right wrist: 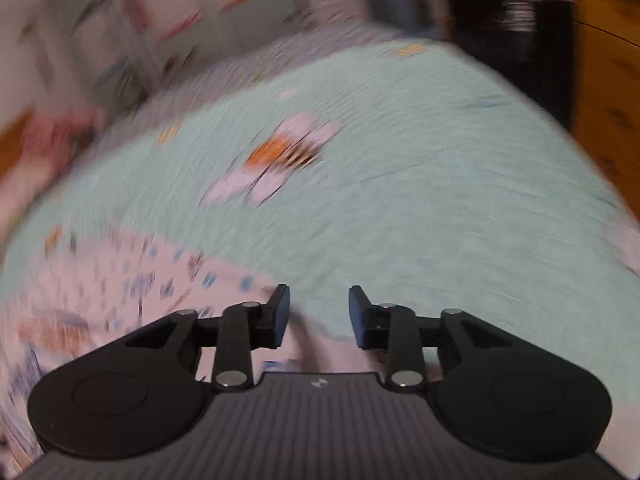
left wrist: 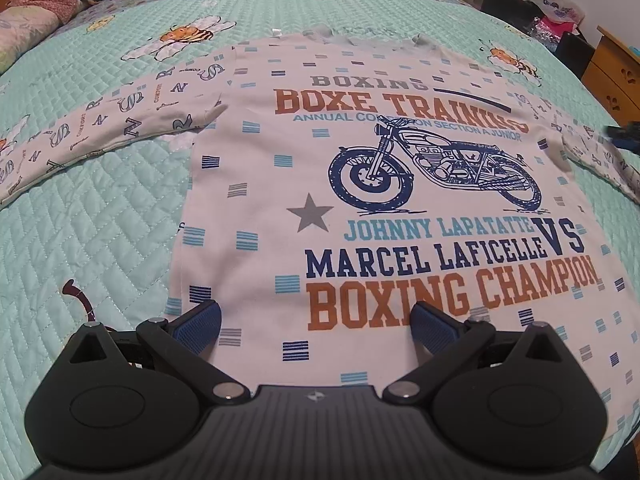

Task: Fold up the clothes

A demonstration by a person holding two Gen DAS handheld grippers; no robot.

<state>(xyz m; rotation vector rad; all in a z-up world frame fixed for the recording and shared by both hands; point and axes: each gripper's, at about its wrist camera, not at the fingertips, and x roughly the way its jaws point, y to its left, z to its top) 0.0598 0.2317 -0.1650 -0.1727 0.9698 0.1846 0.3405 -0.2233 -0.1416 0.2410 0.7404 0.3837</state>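
The shirt (left wrist: 360, 184) lies flat, print up, on the bed (left wrist: 100, 240), sleeves spread to both sides; folding seems not yet begun. The left hand-held gripper (left wrist: 316, 324) hovers spread above the hem. The right hand-held gripper (right wrist: 319, 316), also spread, is over the shirt's edge in a blurred view. Next probably comes pinching a sleeve (left wrist: 100, 136) and carrying it inward.
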